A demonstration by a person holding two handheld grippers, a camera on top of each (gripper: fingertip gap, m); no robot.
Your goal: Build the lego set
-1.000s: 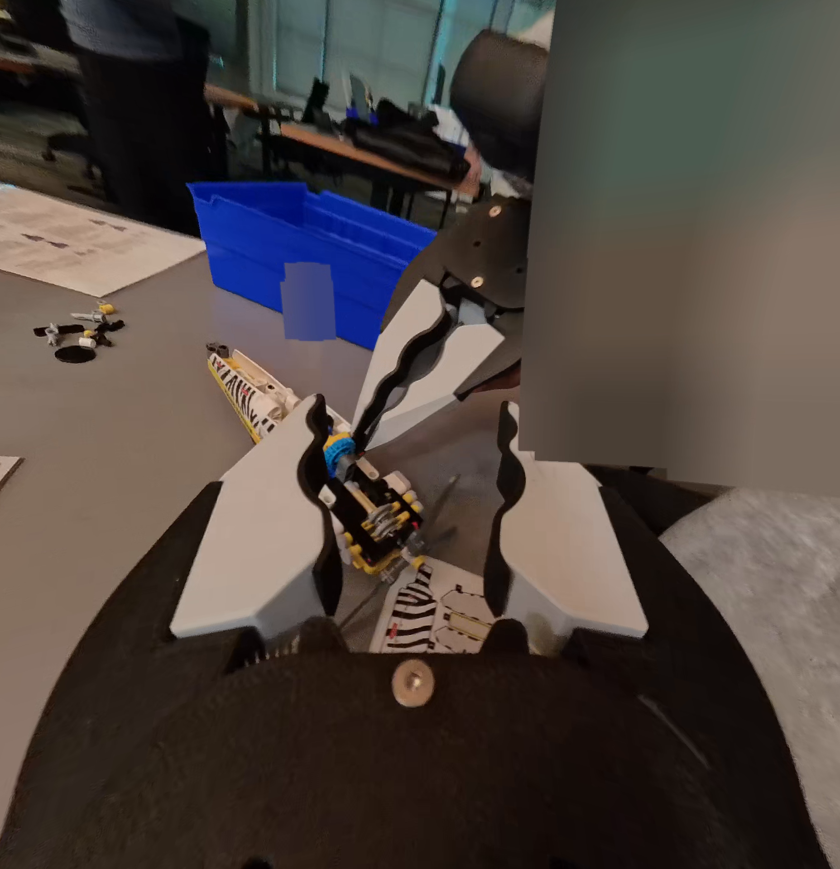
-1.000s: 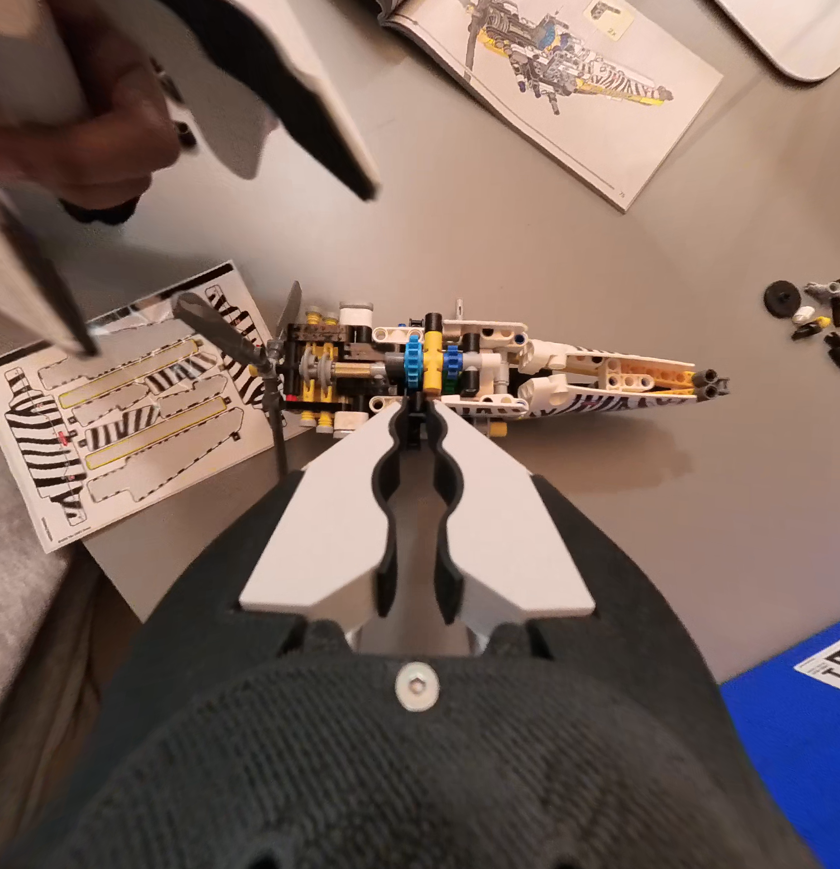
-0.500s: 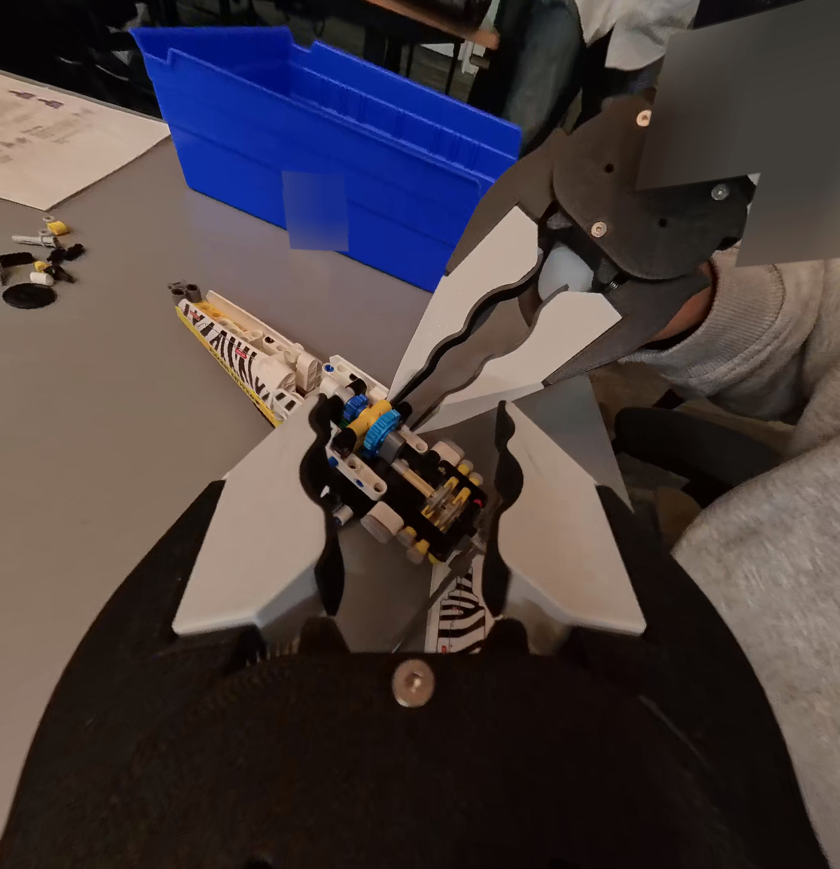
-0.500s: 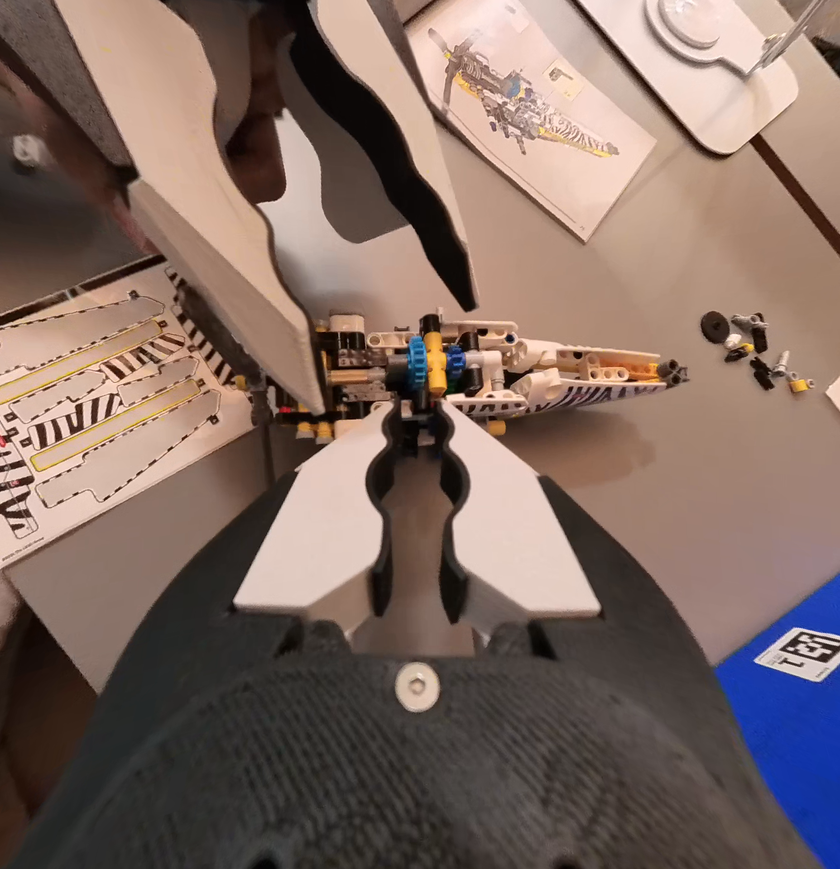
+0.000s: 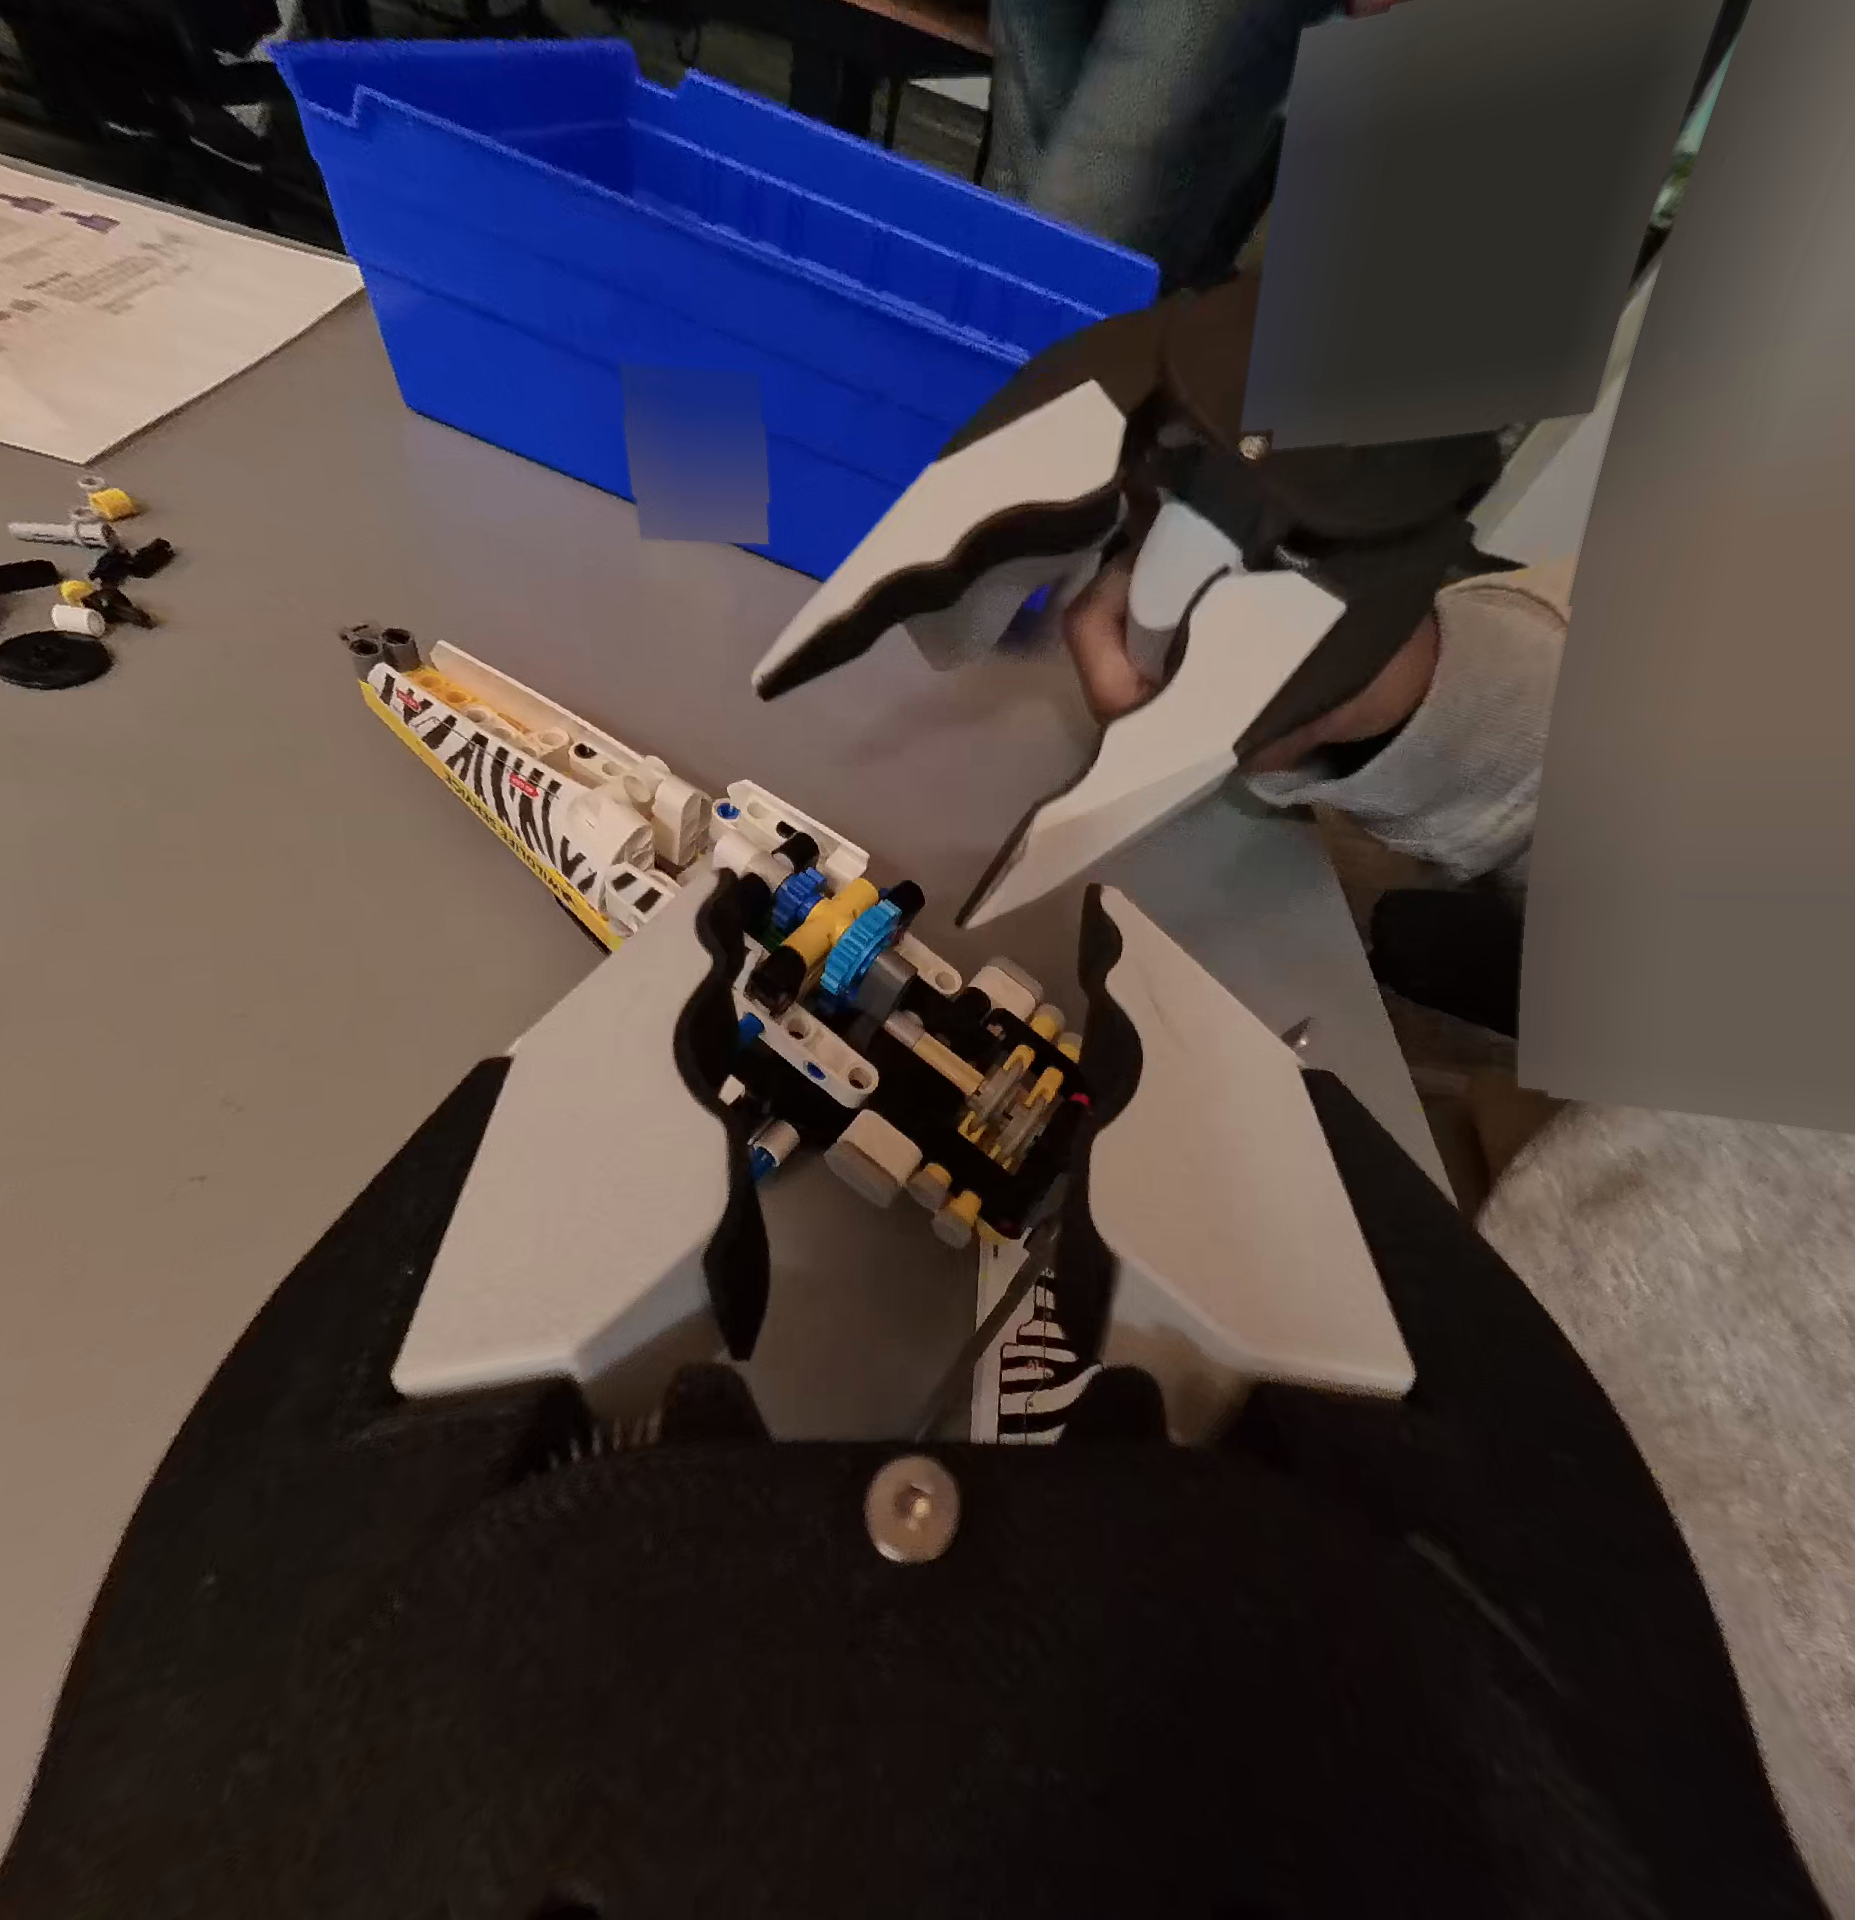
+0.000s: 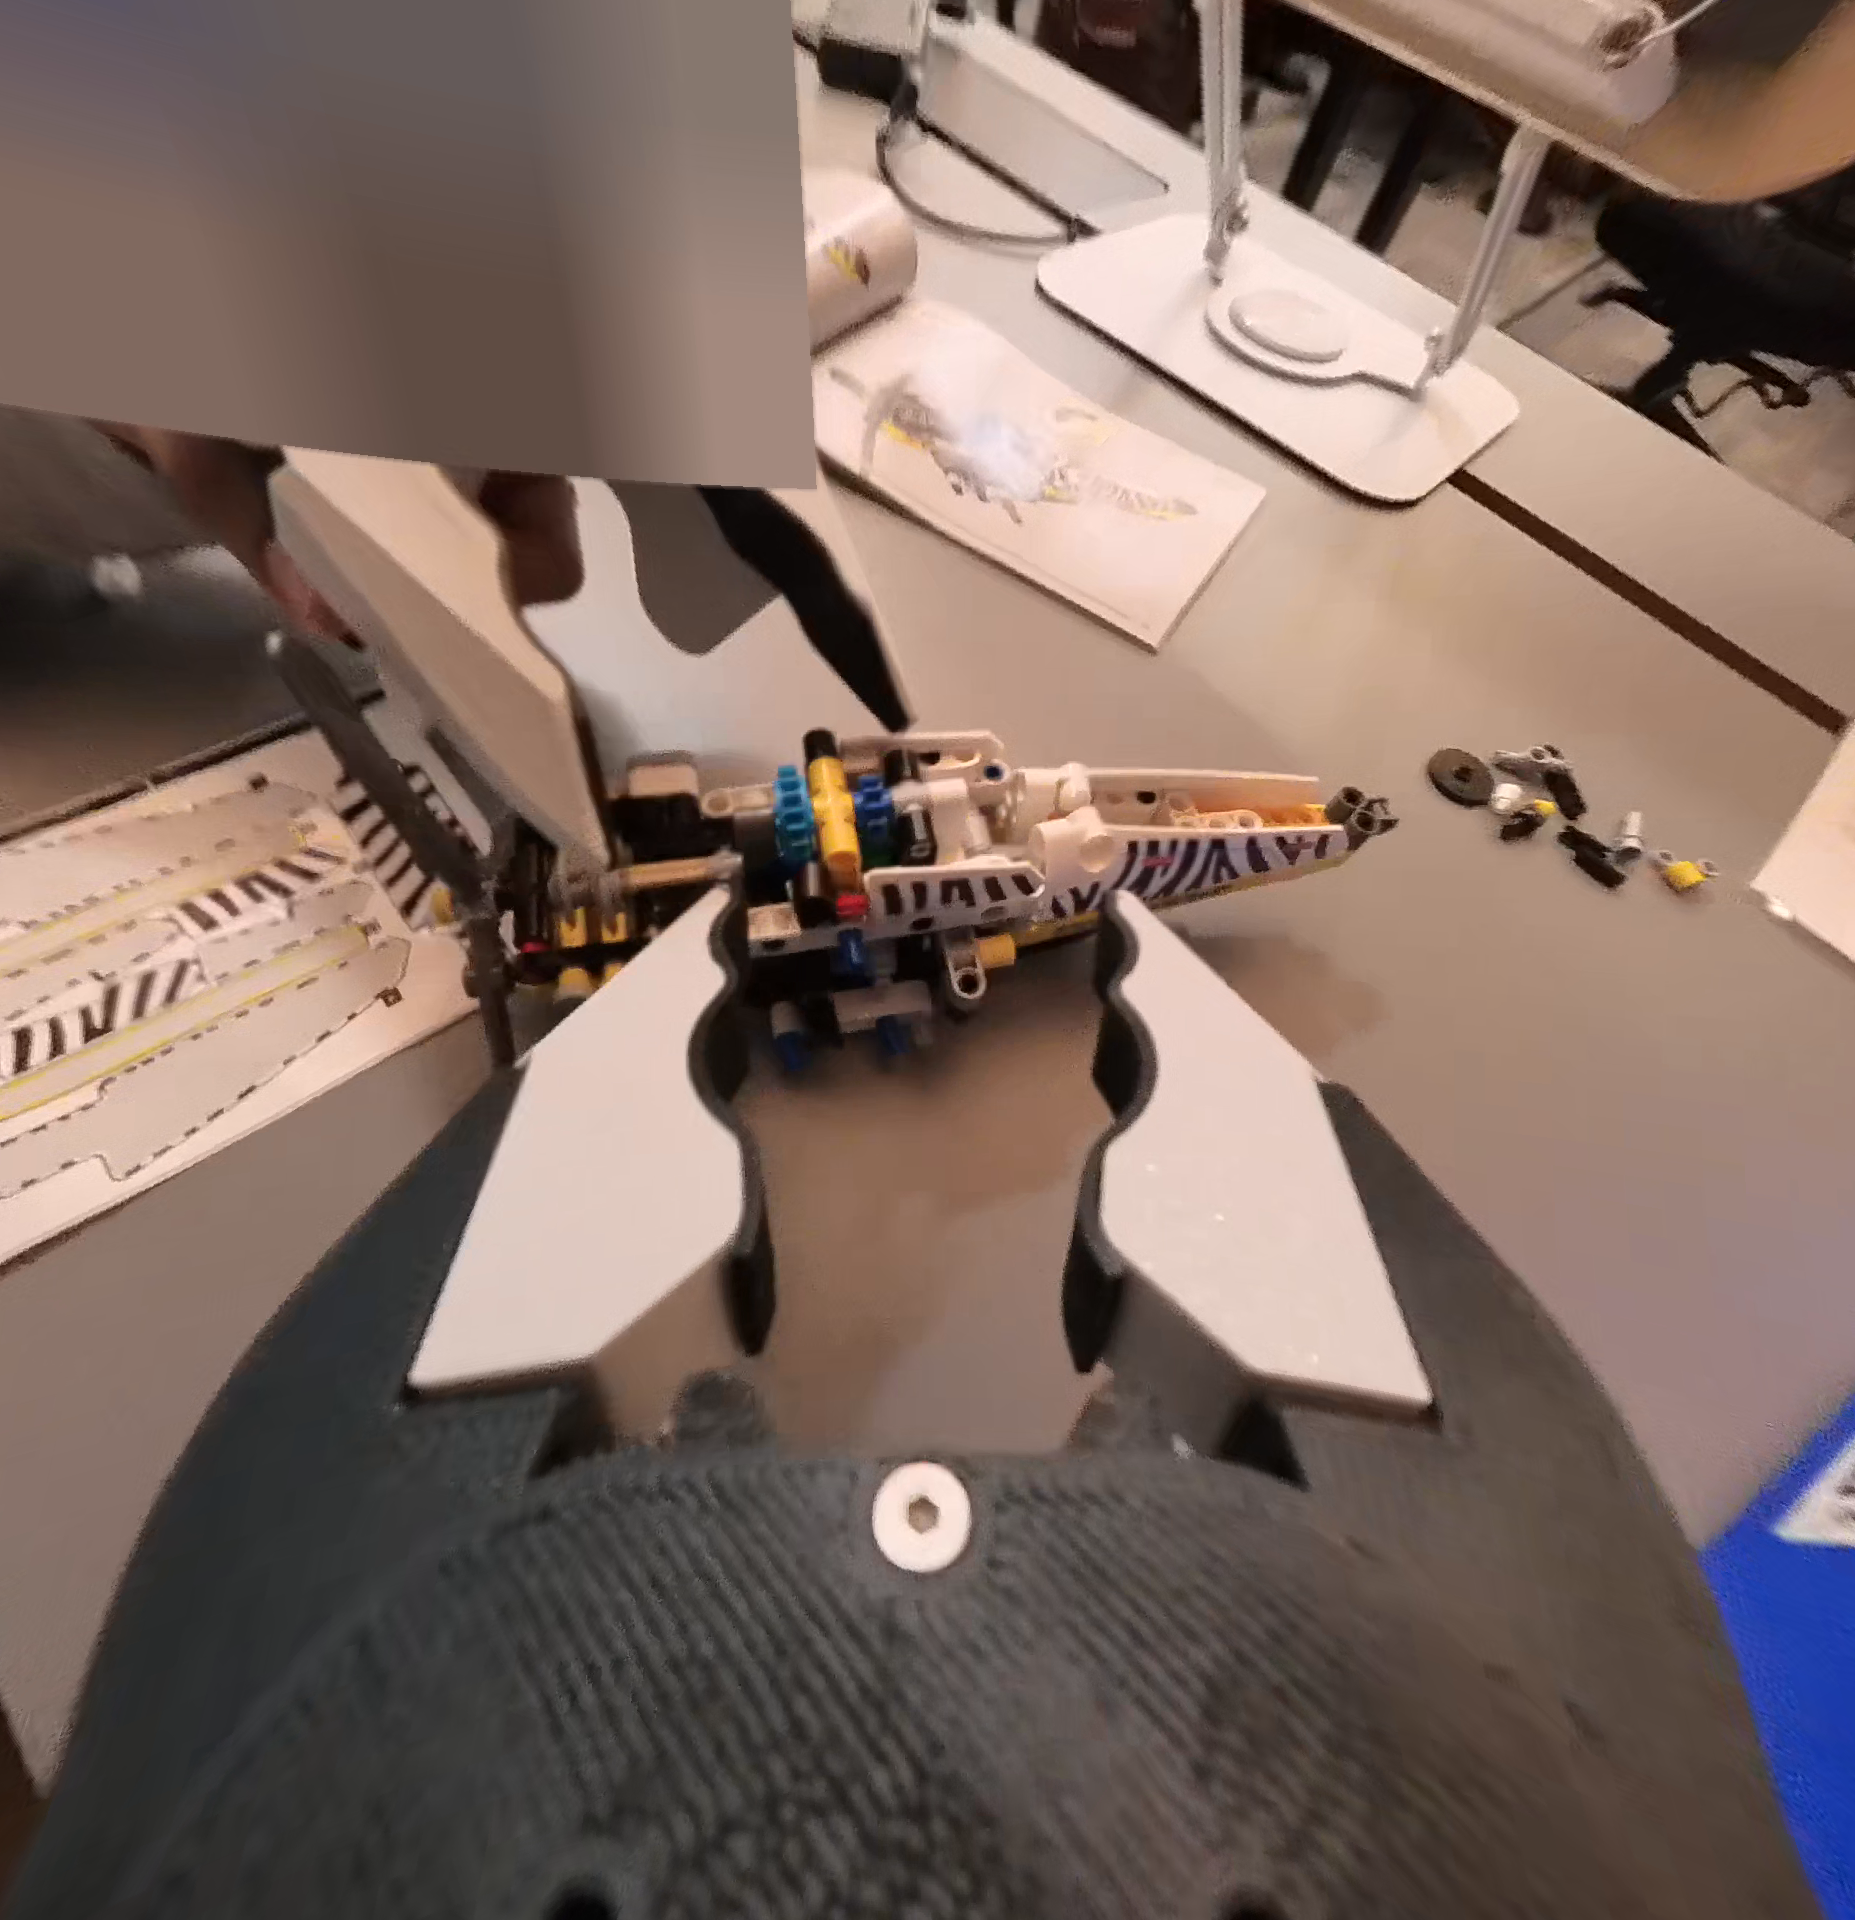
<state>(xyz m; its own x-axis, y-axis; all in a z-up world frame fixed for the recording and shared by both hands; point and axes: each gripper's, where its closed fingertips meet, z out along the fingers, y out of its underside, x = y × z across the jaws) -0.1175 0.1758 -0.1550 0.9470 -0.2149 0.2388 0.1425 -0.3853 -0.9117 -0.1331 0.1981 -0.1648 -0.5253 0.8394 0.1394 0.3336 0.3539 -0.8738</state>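
Note:
The part-built lego model (image 6: 1006, 862) lies on the grey table, with a zebra-striped white and yellow tail, blue gears and a black and yellow nose. It also shows in the left wrist view (image 5: 549, 769). My left gripper (image 5: 902, 914) is open and its fingers straddle the model's black and yellow nose block (image 5: 964, 1091). My right gripper (image 6: 918, 914) is open and empty, close to the model's middle. In the left wrist view the right gripper (image 5: 861, 800) hangs above the model, apart from it. A grey propeller blade (image 6: 487, 966) sticks out at the nose.
A zebra sticker sheet (image 6: 175, 966) lies under the nose. An open instruction booklet (image 6: 1058, 499) and a white lamp base (image 6: 1276, 322) are behind. Several small loose parts (image 6: 1567, 821) lie past the tail. A blue bin (image 5: 694, 270) stands at the back, with a paper sheet (image 5: 92, 301) to its left. The grippers are tip to tip, or close to it.
My right gripper has opened, let go of the model's middle and drawn back and up. My left gripper has moved in around the model's nose, still open.

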